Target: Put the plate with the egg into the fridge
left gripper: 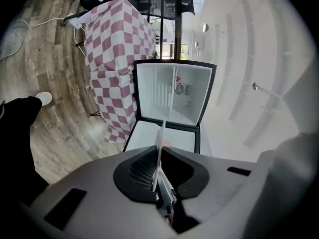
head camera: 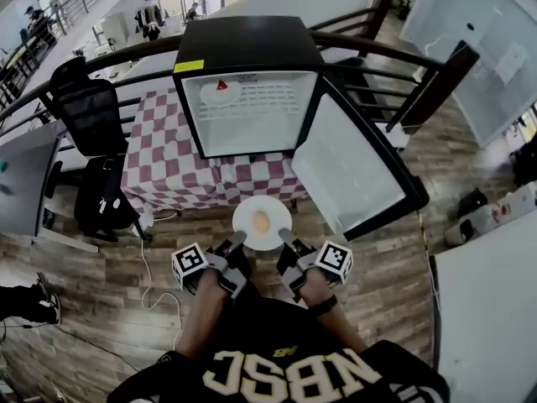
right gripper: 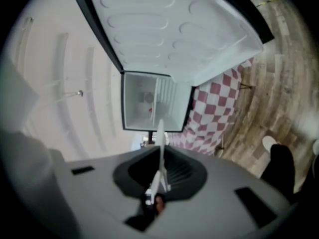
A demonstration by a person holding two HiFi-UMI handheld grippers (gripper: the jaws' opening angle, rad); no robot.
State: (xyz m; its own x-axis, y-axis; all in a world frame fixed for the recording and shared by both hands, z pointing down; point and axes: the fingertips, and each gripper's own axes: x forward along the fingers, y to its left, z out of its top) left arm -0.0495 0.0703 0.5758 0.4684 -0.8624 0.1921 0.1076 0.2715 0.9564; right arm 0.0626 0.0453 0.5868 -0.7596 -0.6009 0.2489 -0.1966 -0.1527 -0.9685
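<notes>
Currently I have both sets of fingers clenched on the white plate (head camera: 246,214): the left gripper (head camera: 238,240) pinches its left edge, the right gripper (head camera: 285,238) its right edge. The egg (head camera: 261,222) lies at the plate's middle. The plate hangs level above the wooden floor (head camera: 126,309), outside the open fridge (head camera: 248,116), which stands on the checkered counter (head camera: 159,154), its door (head camera: 348,170) swung right.

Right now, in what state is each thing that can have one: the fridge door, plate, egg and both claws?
fridge door: wide open
plate: held up, not yet in the fridge
egg: whole, on the plate
left claw: shut on the plate's rim
right claw: shut on the plate's rim
</notes>
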